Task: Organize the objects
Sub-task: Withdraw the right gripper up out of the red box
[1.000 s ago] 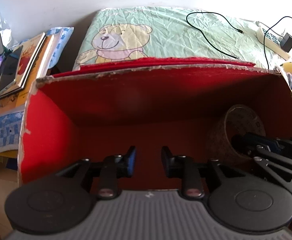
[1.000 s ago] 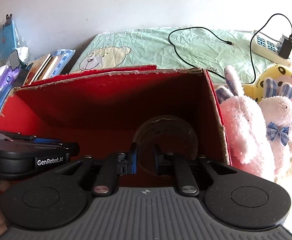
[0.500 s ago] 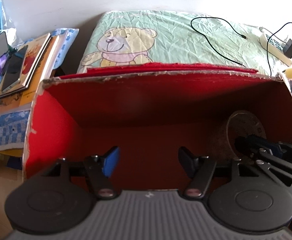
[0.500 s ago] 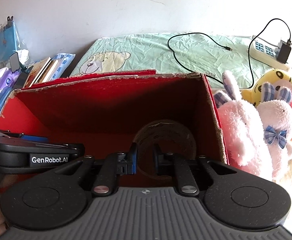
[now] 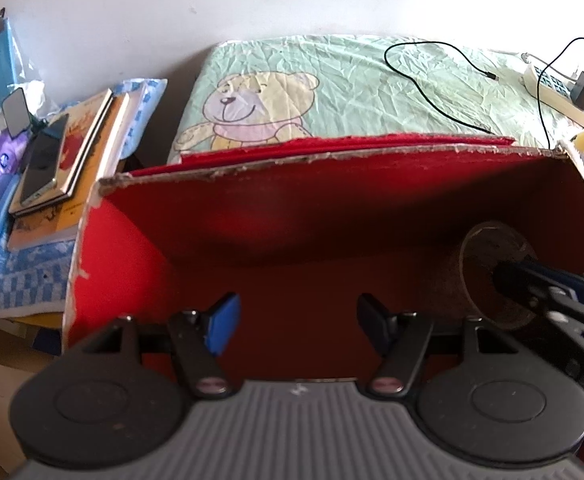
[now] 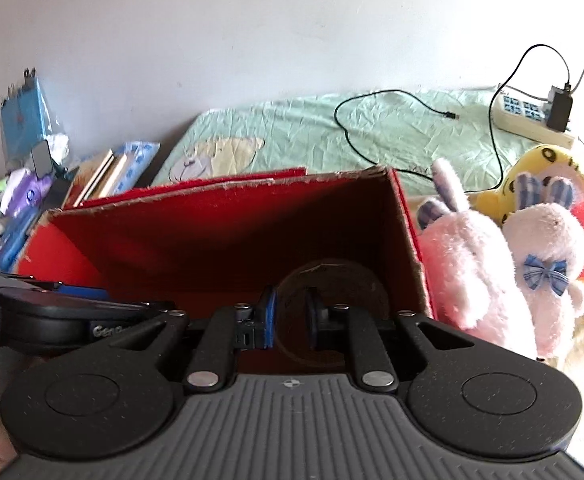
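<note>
A red cardboard box [image 5: 331, 152] [image 6: 212, 188] stands open-topped on the bed in front of both grippers. Inside it, at the right end, a brown cup [image 5: 461, 280] [image 6: 331, 276] lies tilted with its mouth toward me. My right gripper [image 6: 292, 320] [image 5: 531, 284] is shut on the cup's rim, one finger inside the mouth and one outside. My left gripper [image 5: 297, 320] hangs open over the box's middle with nothing between its fingers; its body shows at the left of the right wrist view [image 6: 72, 312].
Plush toys, a pink rabbit [image 6: 463, 272] and a yellow one [image 6: 551, 168], lean against the box's right side. A bear-print sheet [image 5: 331, 80] carries a black cable [image 6: 371, 120] and a power strip [image 6: 527, 120]. Books [image 5: 88, 136] and a phone [image 5: 44, 160] lie left.
My left gripper has opened wide from nearly shut. Both cameras have risen a little. The right gripper has kept its hold on the cup.
</note>
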Available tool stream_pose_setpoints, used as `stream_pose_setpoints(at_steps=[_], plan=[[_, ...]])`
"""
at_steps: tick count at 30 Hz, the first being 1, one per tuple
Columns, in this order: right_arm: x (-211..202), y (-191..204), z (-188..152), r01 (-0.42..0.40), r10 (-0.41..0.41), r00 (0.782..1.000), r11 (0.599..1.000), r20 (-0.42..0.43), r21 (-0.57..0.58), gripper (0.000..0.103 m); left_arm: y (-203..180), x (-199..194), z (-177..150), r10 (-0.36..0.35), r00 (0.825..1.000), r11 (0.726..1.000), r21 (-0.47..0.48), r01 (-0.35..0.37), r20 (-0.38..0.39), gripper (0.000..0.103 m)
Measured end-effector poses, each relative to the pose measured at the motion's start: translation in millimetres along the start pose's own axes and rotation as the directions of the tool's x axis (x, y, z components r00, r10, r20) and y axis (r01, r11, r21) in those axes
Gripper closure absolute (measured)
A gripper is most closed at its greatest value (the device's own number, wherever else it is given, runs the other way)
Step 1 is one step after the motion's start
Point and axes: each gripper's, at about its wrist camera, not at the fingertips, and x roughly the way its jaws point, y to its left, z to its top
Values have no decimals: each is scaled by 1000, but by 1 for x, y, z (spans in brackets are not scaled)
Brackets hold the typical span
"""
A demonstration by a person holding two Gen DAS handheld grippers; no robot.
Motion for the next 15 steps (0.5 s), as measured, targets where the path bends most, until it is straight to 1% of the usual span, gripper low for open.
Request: stream_pose_setpoints(at_steps=[3,5,8,10,12,13,15], plan=[[-11,0,-7,11,-11,999,1000,38,5,89,1,-1,0,5,1000,1000,-1,-5,7,35],[-17,-2,-10,0,-2,998,1000,67,26,88,1,-2,-1,13,1000,1000,-2,-13,19,35],[-27,-4,-13,-2,-1,995,999,95,40,86,0,-8,-3,23,998,1000,0,-23,55,34],[-34,-5,-14,-6,1,993,999,114,39,84,-3,-11,-4,44,996,999,12,-46,80,33],[-40,-8,-15,-11,5,992,999,129,49,82,-8,-15,-6,85,992,996,20,-87,99,33],[-43,-10,-15,-18,11,991,998,133,56,80,-9,-18,-7,87,991,996,19,-90,100,33],[-47,-13,-15,-16,7,991,998,135,65,75,-11,-25,-10,66,993,998,6,-67,99,33]])
